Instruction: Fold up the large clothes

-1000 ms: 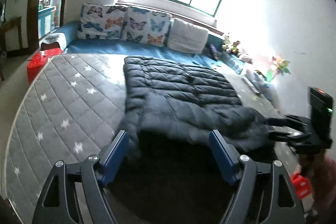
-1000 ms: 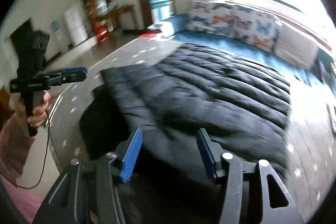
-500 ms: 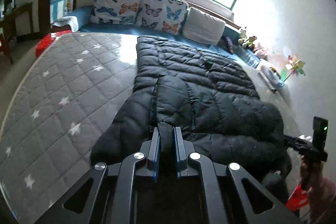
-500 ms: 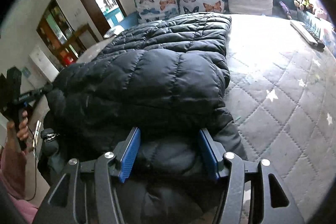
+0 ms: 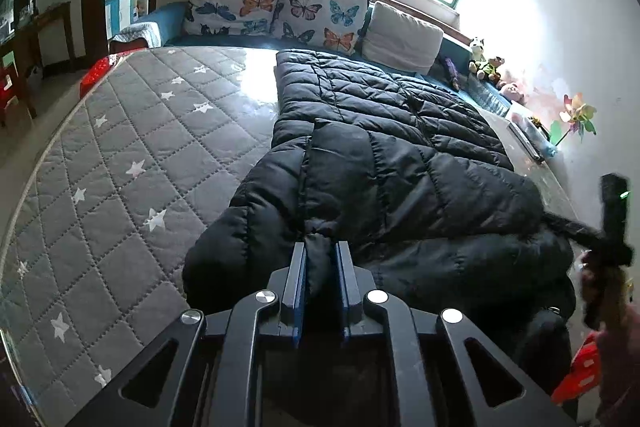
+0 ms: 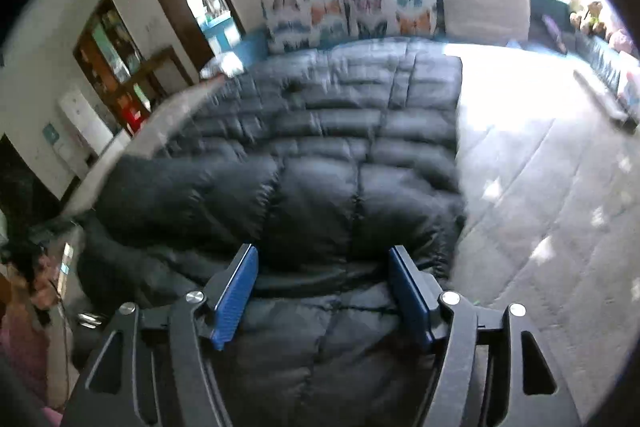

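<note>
Your left gripper (image 5: 321, 251) pinches fold of black puffer jacket (image 5: 384, 163), fingers clamped on it. Your right gripper (image 6: 323, 267) spread wide, jacket hem lying between fingers. Jacket stretches ahead across grey mattress (image 5: 132, 147).

Both wrist cameras sit low at the mattress's (image 5: 120, 155) near edge, close over the black down jacket (image 5: 380, 163), facing the butterfly pillows (image 6: 360, 11); both share these.
</note>
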`<state>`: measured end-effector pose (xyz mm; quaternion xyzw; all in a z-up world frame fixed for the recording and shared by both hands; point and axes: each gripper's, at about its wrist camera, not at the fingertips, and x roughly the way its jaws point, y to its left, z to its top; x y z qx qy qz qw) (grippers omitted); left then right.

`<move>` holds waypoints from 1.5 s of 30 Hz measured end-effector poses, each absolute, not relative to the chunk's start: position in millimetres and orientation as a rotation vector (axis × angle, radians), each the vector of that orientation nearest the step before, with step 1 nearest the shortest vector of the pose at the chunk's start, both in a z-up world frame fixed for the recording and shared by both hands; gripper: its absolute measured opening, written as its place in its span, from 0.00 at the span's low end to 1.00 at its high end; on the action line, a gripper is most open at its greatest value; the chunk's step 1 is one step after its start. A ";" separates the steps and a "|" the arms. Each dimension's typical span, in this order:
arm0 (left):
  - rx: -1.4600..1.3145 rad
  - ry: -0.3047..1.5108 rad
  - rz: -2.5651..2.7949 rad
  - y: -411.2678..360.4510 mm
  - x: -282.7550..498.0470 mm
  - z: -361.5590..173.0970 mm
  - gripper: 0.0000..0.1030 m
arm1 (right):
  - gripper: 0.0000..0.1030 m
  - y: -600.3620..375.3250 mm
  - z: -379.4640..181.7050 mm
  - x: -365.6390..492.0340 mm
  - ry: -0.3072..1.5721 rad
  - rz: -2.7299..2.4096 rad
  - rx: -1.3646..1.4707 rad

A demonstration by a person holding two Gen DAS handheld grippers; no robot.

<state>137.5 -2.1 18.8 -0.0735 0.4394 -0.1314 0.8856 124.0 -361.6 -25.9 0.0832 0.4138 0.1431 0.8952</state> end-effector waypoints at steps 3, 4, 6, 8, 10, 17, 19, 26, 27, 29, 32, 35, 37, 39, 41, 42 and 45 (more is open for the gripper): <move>-0.092 0.913 -0.256 -0.6 130.4 38.2 0.16 | 0.71 -353.6 -20.4 115.8 0.839 0.262 0.099; -0.090 0.904 -0.256 0.7 129.1 46.2 0.16 | 0.71 -352.5 -15.3 112.2 0.838 0.252 0.085; -0.104 0.856 -0.275 1.4 123.5 65.8 0.16 | 0.71 -348.3 0.3 107.4 0.815 0.261 0.057; -0.125 0.802 -0.314 -4.3 121.3 84.6 0.17 | 0.71 -340.7 11.8 105.2 0.794 0.279 0.033; -0.132 0.788 -0.400 -21.7 127.9 93.8 0.17 | 0.71 -328.2 19.4 110.2 0.784 0.303 0.017; -0.016 0.875 -0.610 -103.5 172.9 64.9 0.17 | 0.71 -281.1 13.4 135.1 0.798 0.344 -0.045; 0.023 0.919 -0.635 -119.9 185.0 46.7 0.17 | 0.71 -273.0 9.3 138.2 0.802 0.336 -0.067; -0.086 1.000 -0.624 -113.6 211.8 -12.6 0.16 | 0.73 -263.8 -20.3 148.0 0.873 0.311 -0.122; -0.104 1.008 -0.626 -111.0 213.6 -16.8 0.14 | 0.73 -263.7 -23.6 149.0 0.882 0.311 -0.119; -0.151 1.030 -0.623 -106.7 217.6 -23.4 0.12 | 0.73 -261.7 -26.2 149.4 0.890 0.309 -0.131; -0.150 1.033 -0.624 -106.8 219.2 -24.7 0.12 | 0.73 -260.9 -21.1 145.4 0.885 0.312 -0.159; -0.129 1.029 -0.617 -108.2 218.3 -25.6 0.12 | 0.73 -270.4 -4.3 131.7 0.860 0.311 -0.149; -0.126 1.024 -0.615 -107.5 216.8 -25.8 0.12 | 0.73 -280.9 5.9 122.5 0.839 0.311 -0.124; -0.127 1.023 -0.612 -108.4 217.7 -26.2 0.12 | 0.73 -294.1 11.2 112.1 0.835 0.302 -0.106; -0.121 1.018 -0.608 -108.1 216.5 -25.6 0.12 | 0.73 -304.2 4.9 105.7 0.853 0.294 -0.110; -0.114 1.010 -0.605 -109.3 216.1 -26.1 0.12 | 0.73 -306.5 -1.9 105.2 0.866 0.284 -0.118; -0.096 0.997 -0.598 -111.1 214.0 -26.3 0.12 | 0.74 -311.4 -28.0 106.4 0.865 0.298 -0.102</move>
